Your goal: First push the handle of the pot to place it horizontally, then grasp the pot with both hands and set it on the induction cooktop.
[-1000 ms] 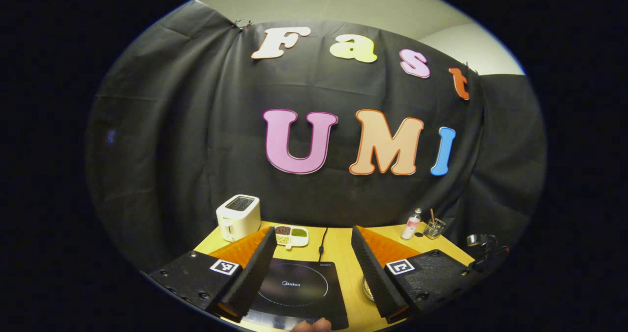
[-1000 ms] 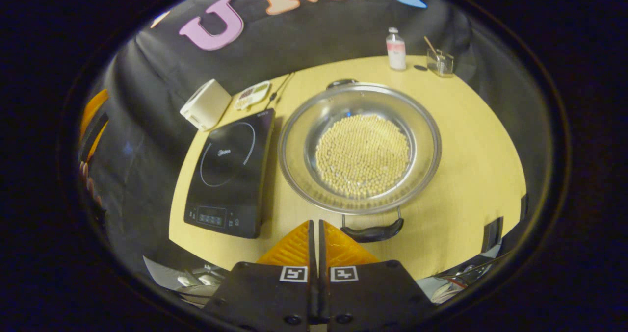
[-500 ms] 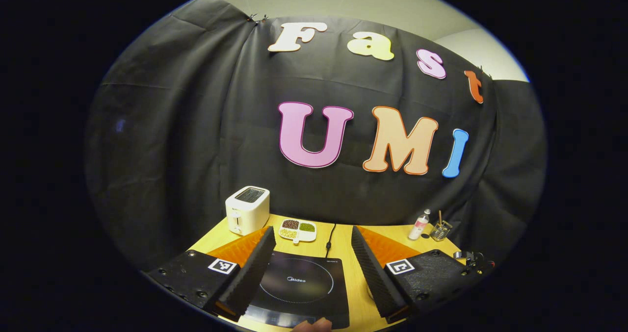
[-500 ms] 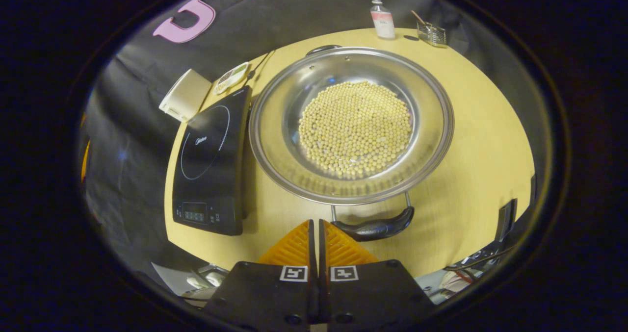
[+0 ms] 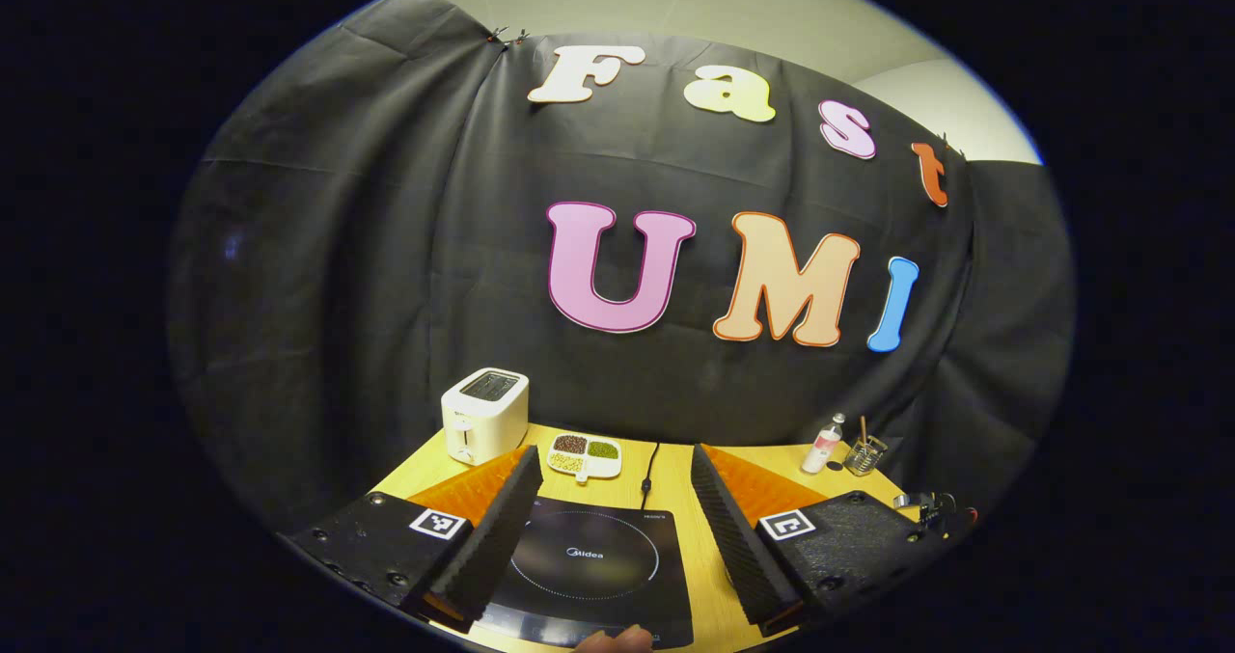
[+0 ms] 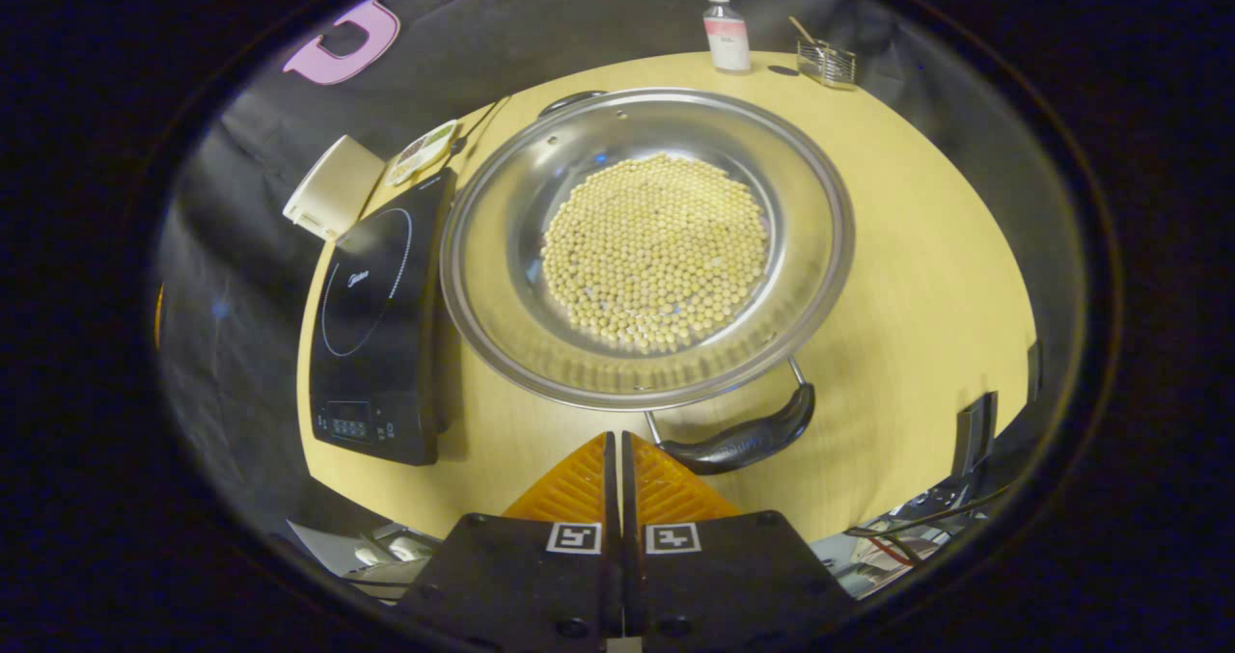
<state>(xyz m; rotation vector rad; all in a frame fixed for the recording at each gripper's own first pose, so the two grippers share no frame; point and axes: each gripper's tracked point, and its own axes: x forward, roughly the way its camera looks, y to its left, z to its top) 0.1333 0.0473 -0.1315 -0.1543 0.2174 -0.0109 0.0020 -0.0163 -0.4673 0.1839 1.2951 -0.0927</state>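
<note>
Yellow wooden table (image 6: 917, 248) held a wide steel pot of beans (image 6: 646, 248), likely heavy, slippery; grip its black handle (image 6: 743, 436) just beyond the closed right gripper (image 6: 619, 441). Left gripper (image 5: 610, 499) gaped, empty.

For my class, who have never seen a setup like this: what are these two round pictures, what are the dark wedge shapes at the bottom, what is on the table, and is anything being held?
A person holds a two-finger gripper in each hand, and each gripper carries a fisheye camera looking along its own fingers.

In the left gripper view, the left gripper is open above the induction cooktop, holding nothing. A toaster, a divided snack dish, a small bottle and a glass holder stand farther back on the table.

In the right gripper view, the right gripper is shut on nothing, looking down at the pot of beans, which stands beside the cooktop. The pot's near handle lies just ahead of the fingertips.
</note>
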